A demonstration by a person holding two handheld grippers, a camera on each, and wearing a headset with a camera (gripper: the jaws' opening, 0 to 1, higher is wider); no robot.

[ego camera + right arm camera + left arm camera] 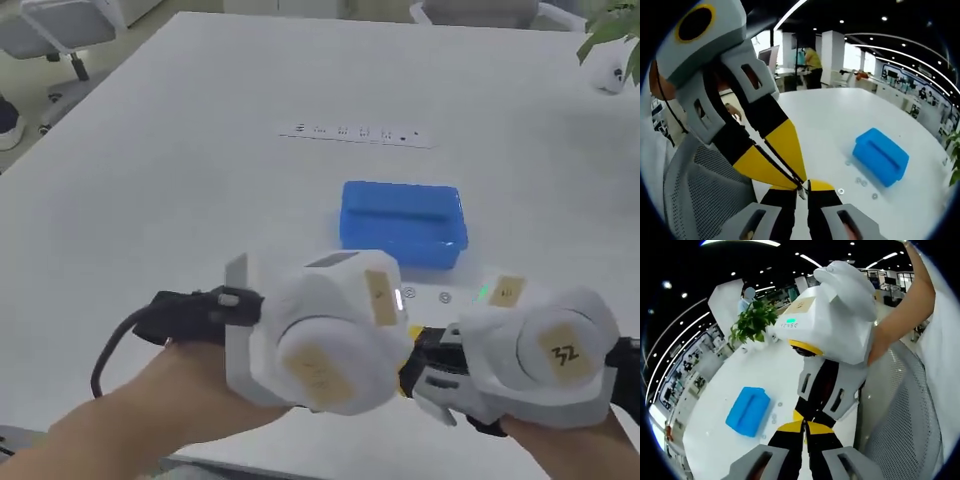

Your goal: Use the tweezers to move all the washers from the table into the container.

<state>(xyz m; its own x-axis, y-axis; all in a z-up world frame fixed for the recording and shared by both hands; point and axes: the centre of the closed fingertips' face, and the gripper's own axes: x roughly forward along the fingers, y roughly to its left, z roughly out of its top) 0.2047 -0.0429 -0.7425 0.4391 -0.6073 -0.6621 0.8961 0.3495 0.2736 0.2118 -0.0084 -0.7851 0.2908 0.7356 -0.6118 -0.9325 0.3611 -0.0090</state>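
— judging by the table (200, 150), are we anywhere with this?
— barely begun, we'd say. the washers (858, 181) lie loose on the table just beside the blue container (881, 155). we can make out none inside it, though its inside is hard to read.
— and the tweezers?
— we take the thin dark strip with a bright tip to be the tweezers (802, 192). the left gripper (798, 181) has its yellow jaws pressed close on that strip. the right gripper (803, 418) meets it tip to tip, jaws narrow. whether it pinches the tweezers too, we cannot tell.
— so everything is left to do?
— as far as we can judge, yes. we'd settle the tweezers in one gripper, then carry each washer over to the container.
— what does each view give us that the others don't?
— the head view lays out the bench. both grippers sit low and near us, the container and two washers lie just beyond them, and a power strip (355, 133) is farther off. the white bodies cover the jaws there, though. the right gripper view gives us the tweezers and several washers near the container. the left gripper view gives the right gripper's jaws drawn to a point, a forearm (895, 325) behind it, and a few washers by the container's end.
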